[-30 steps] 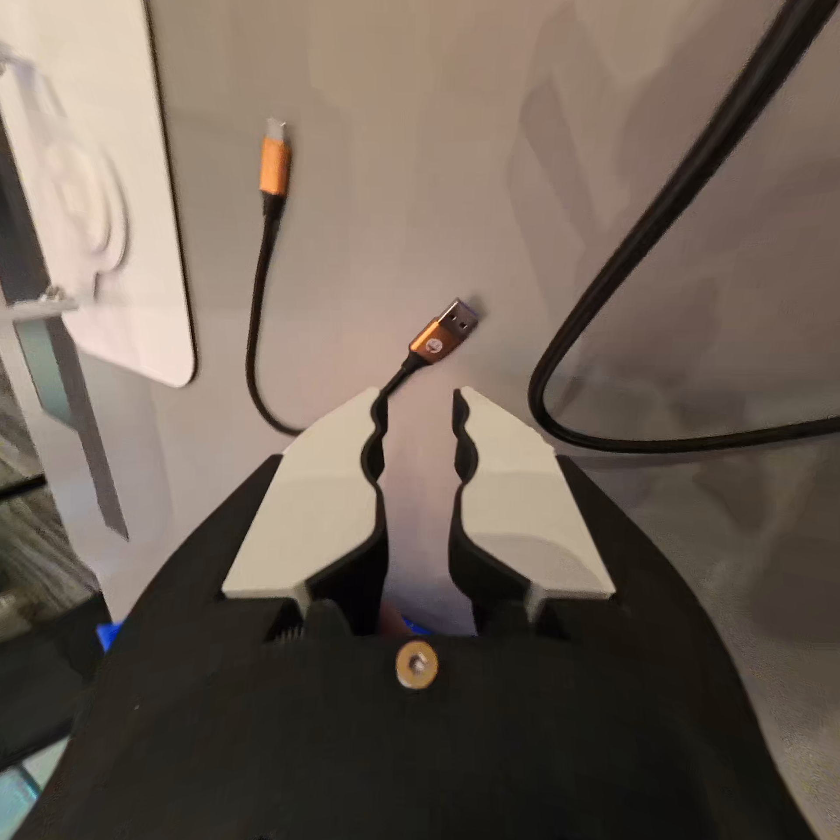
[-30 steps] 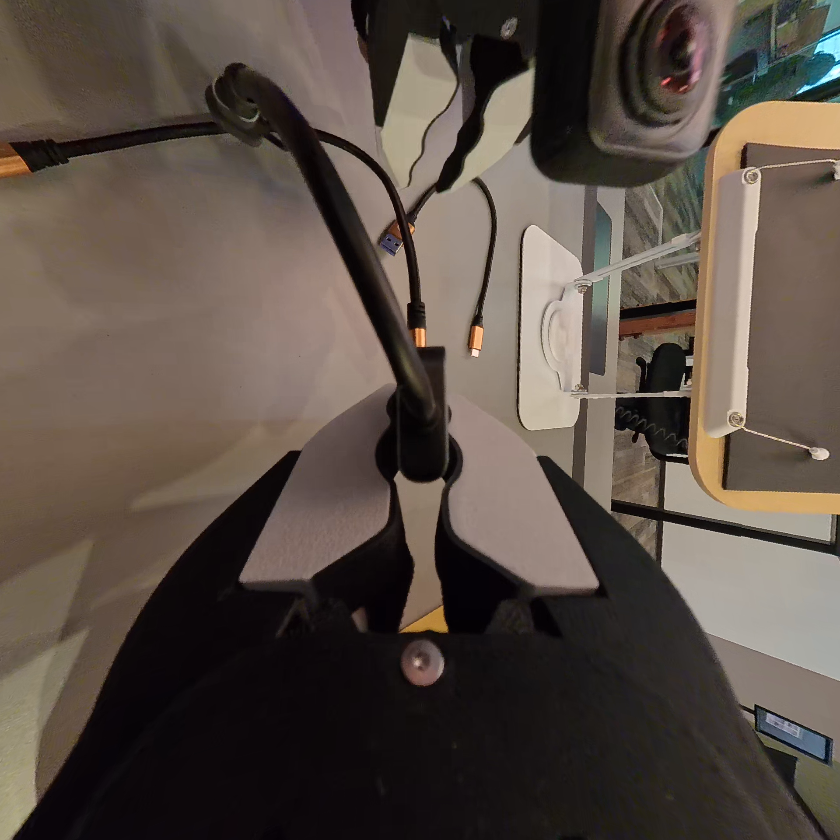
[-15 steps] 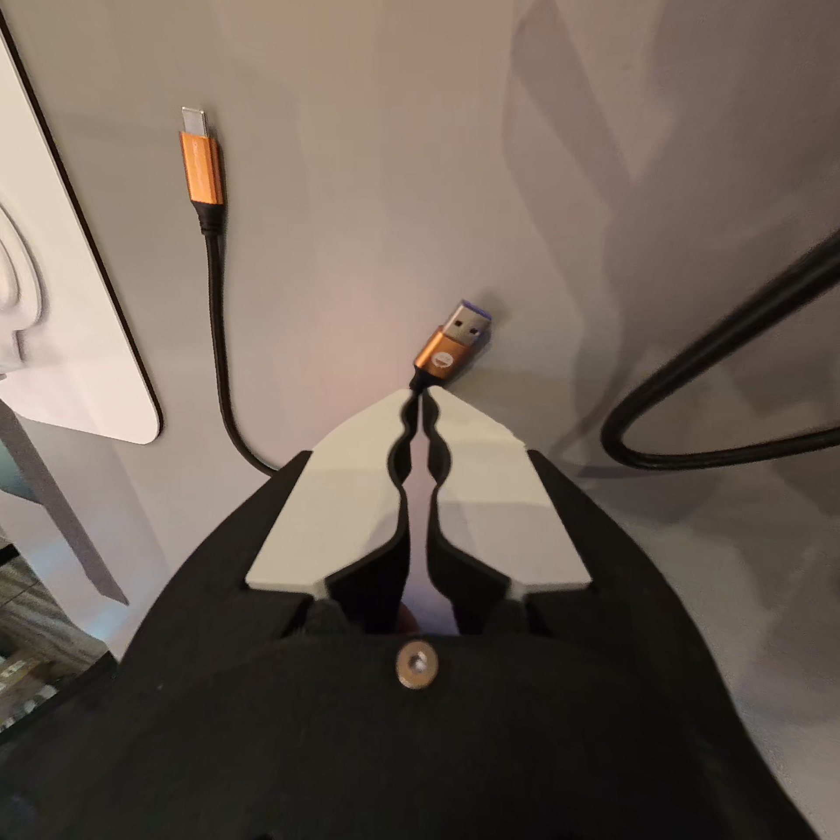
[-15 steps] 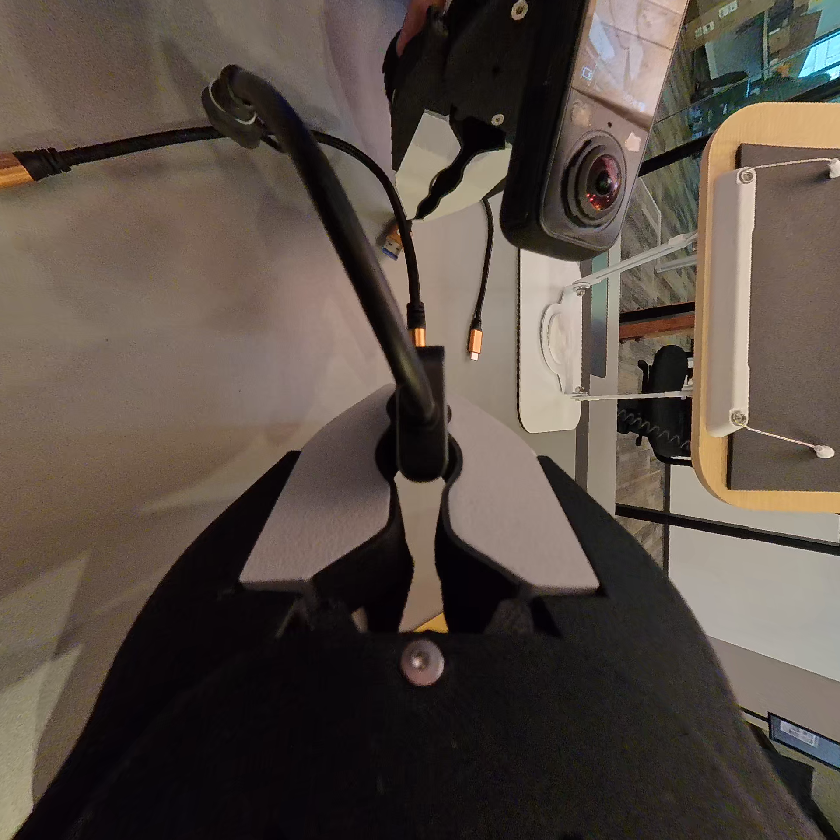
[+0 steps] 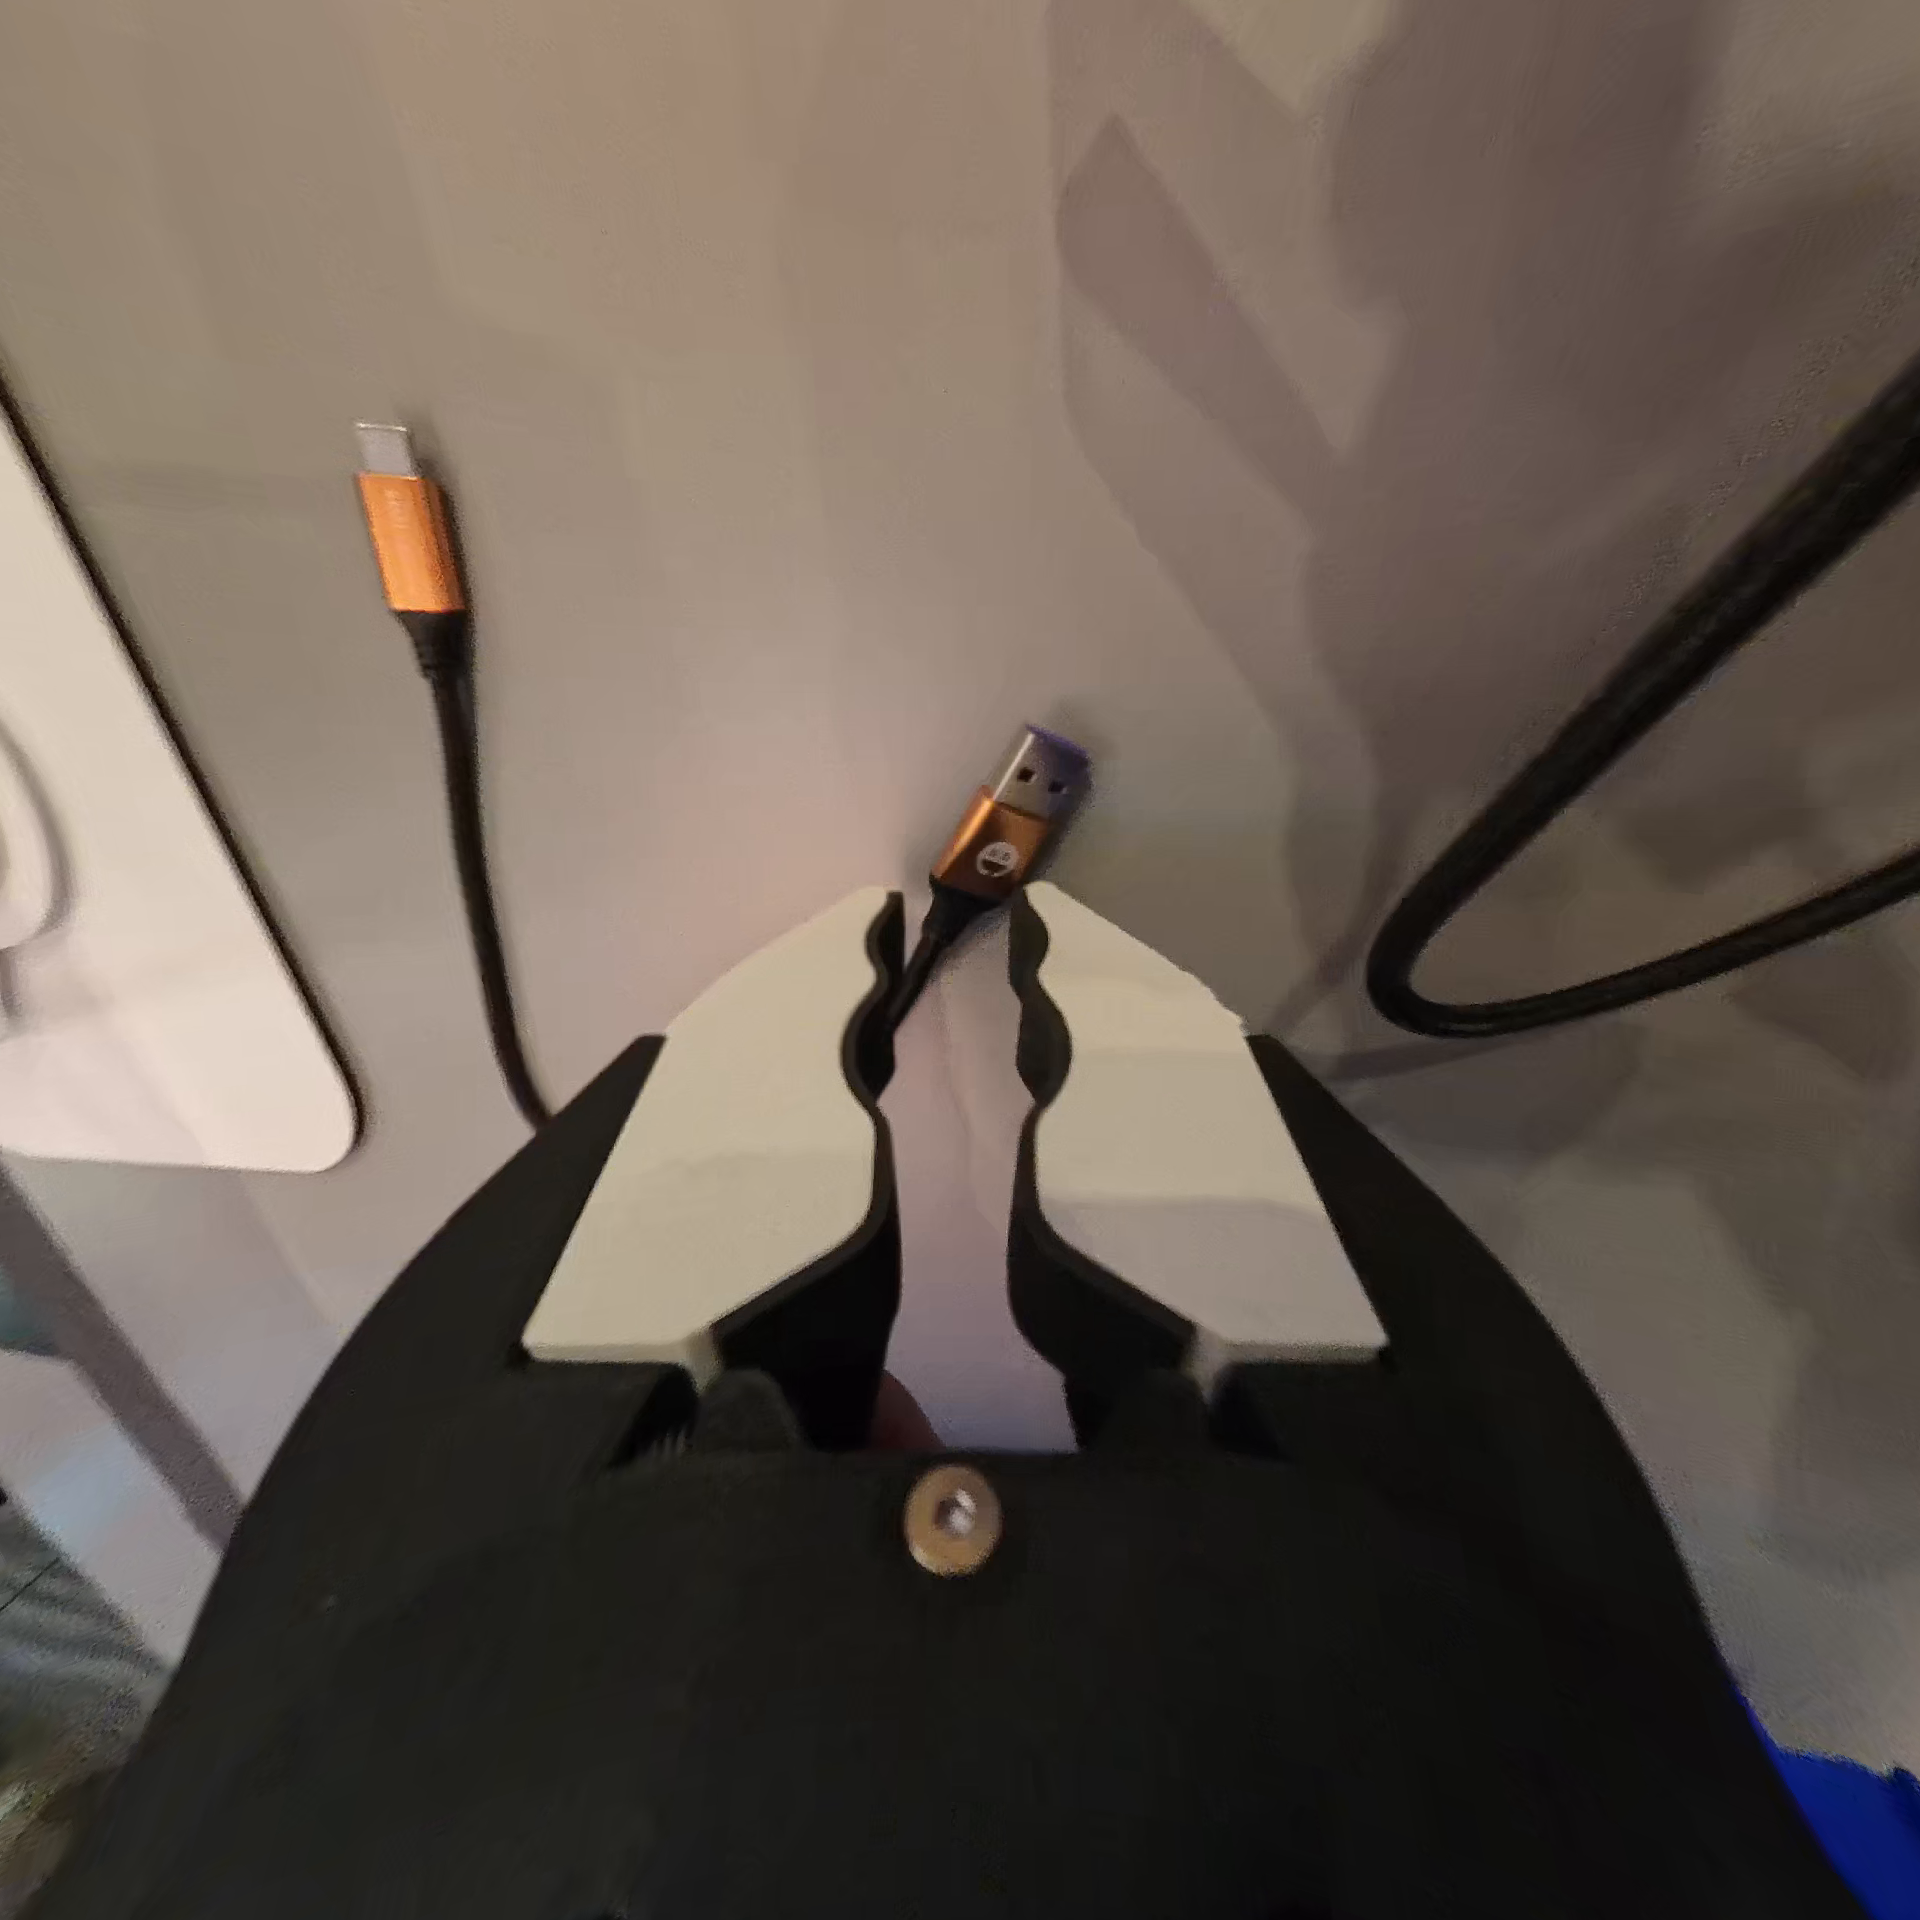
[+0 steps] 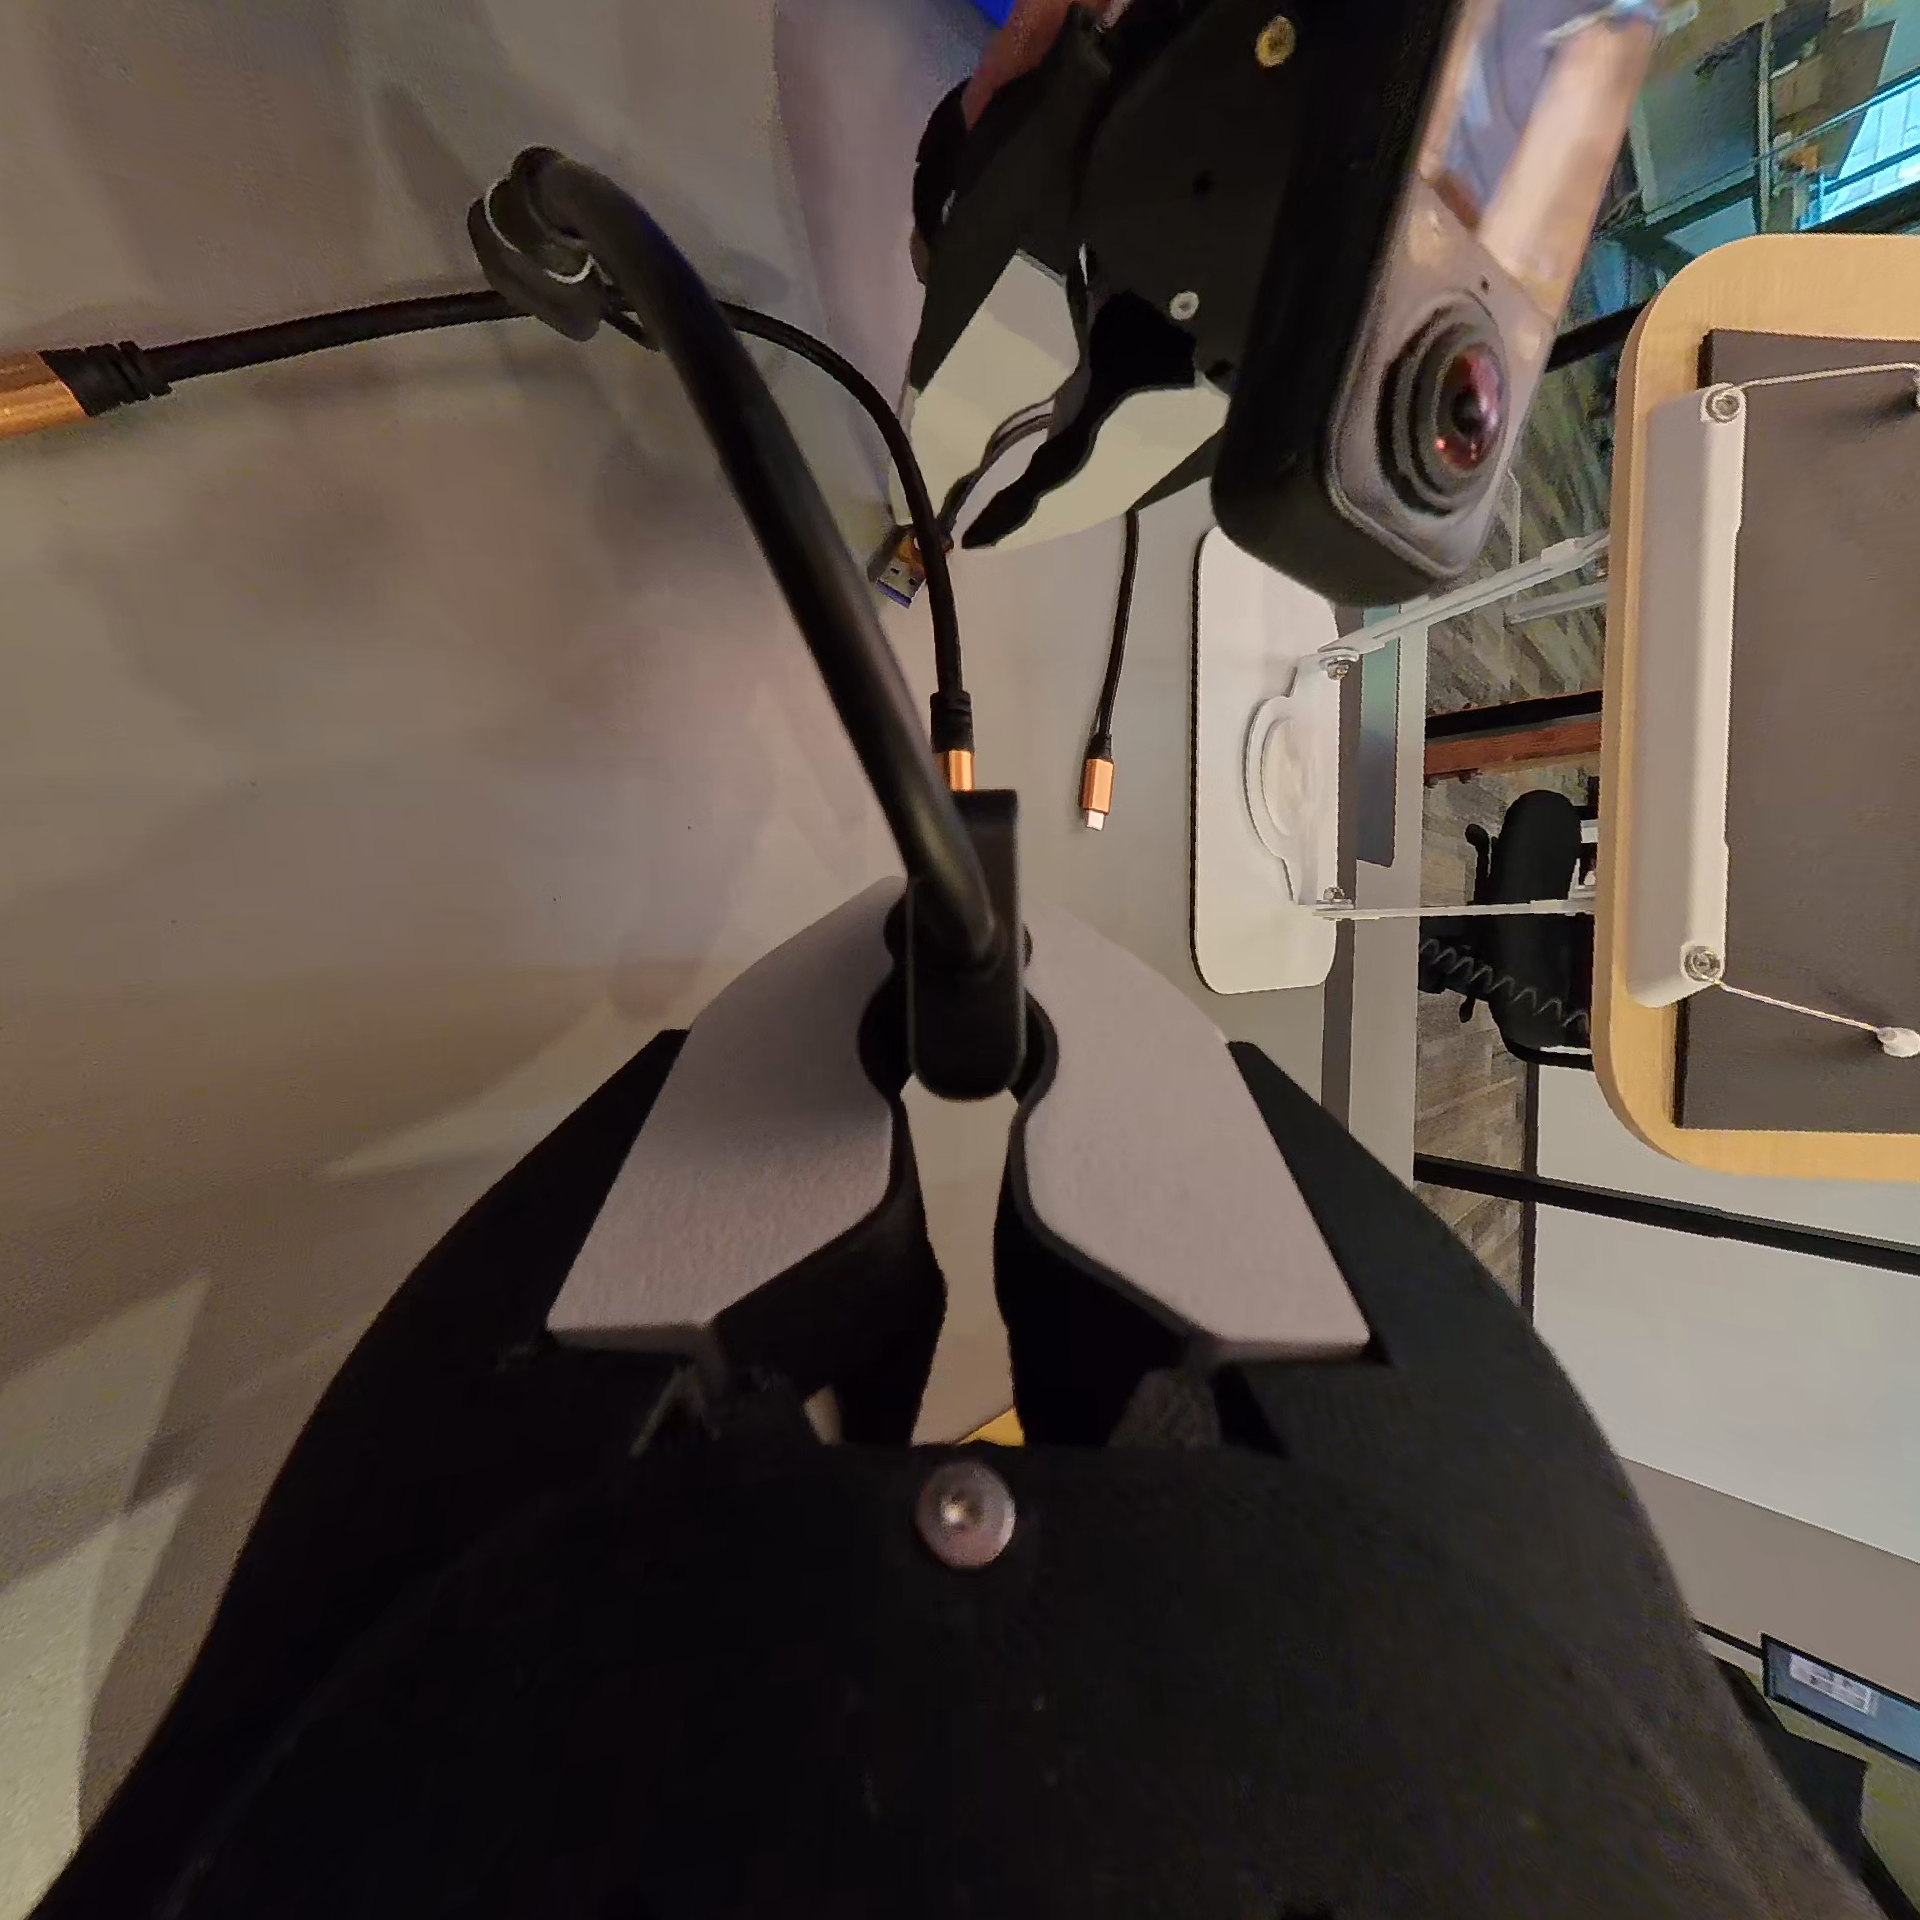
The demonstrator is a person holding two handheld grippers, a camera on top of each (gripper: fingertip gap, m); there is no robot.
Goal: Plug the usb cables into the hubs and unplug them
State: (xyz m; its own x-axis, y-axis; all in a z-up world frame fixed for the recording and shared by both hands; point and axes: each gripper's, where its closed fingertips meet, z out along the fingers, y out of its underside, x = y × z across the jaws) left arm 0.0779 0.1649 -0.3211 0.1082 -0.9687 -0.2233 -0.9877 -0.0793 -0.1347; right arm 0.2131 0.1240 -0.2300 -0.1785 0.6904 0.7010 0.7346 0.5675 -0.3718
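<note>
My left gripper (image 5: 951, 899) is open. The black braided cable of an orange-collared USB-A plug (image 5: 1003, 816) runs between its fingers, along the left one, and the plug lies just past the tips on the grey table. The cable's other end, an orange USB-C plug (image 5: 407, 540), lies to the left. My right gripper (image 6: 961, 935) is shut on a black hub (image 6: 961, 997), whose thick black cable (image 6: 810, 520) arches away. An orange-collared plug (image 6: 954, 764) sits in the hub's far end. The left gripper (image 6: 977, 520) shows beyond, over the USB-A plug (image 6: 899, 566).
A white pad (image 5: 156, 987) lies at the left, near the table edge, and also shows in the right wrist view (image 6: 1262, 790). The thick hub cable loops on the table at the right (image 5: 1455, 1023). Another orange plug (image 6: 31, 390) lies at the far left. A wood-edged board (image 6: 1662, 727) stands beyond the table. The left gripper's tips are roughly 15 cm from the right gripper's.
My left gripper closed almost fully around the cable behind the USB-A plug, then opened again. The plug stays on the table. My right gripper has kept hold of the hub.
</note>
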